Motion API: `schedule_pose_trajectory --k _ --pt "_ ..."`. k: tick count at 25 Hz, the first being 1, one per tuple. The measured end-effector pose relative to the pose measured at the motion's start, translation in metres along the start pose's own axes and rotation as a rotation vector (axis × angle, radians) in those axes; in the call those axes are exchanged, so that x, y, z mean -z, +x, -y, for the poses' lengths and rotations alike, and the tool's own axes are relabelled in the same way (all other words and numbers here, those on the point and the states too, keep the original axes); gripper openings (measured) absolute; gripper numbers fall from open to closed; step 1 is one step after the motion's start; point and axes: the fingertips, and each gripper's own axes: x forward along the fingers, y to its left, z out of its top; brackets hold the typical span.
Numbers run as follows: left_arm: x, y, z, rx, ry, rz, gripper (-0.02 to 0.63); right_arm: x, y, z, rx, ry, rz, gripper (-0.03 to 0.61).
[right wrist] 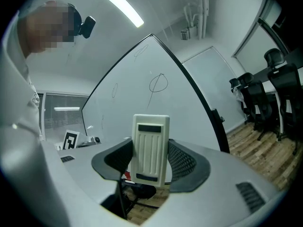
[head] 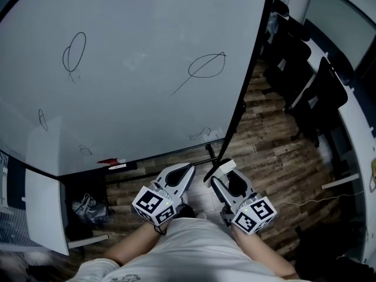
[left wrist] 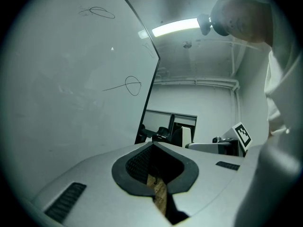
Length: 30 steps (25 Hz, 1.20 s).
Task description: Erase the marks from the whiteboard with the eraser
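Judged from the board, erasing has not started. The large white whiteboard (head: 135, 98) carries a black pen loop (head: 74, 50) at upper left, a black oval with a trailing line (head: 207, 65) at upper right, and small scribbles (head: 200, 134) along its lower part; no wiped patch is visible. All marks are left to clear. The cream rectangular plastic eraser (right wrist: 150, 148), ribbed along its back, stands upright, pinched between the fingers of the right gripper (right wrist: 150, 143). It is held below the board's lower corner, clear of the surface. The left gripper (left wrist: 152, 148) has its fingers pressed together on nothing and sits beside the right one.
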Motion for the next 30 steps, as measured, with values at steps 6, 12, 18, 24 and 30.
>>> schedule_pose_trajectory --k 6,12,18,24,30 --pt "0.002 0.012 -0.027 -0.012 -0.001 -0.019 0.006 0.002 0.037 0.025 0.013 0.071 -0.014 0.241" --pt "0.007 0.022 -0.055 -0.028 0.055 -0.05 0.006 -0.007 0.075 0.046 0.029 0.088 -0.001 0.241" --pt "0.015 0.037 -0.084 -0.04 0.04 -0.071 0.006 0.006 0.112 0.077 0.067 0.086 -0.03 0.241" --pt "0.022 0.043 -0.1 -0.035 0.024 -0.094 0.006 0.03 0.14 0.1 0.089 0.139 -0.056 0.241" --pt "0.027 0.049 -0.111 -0.031 0.03 -0.102 0.006 0.055 0.162 0.13 0.135 0.134 -0.082 0.241"
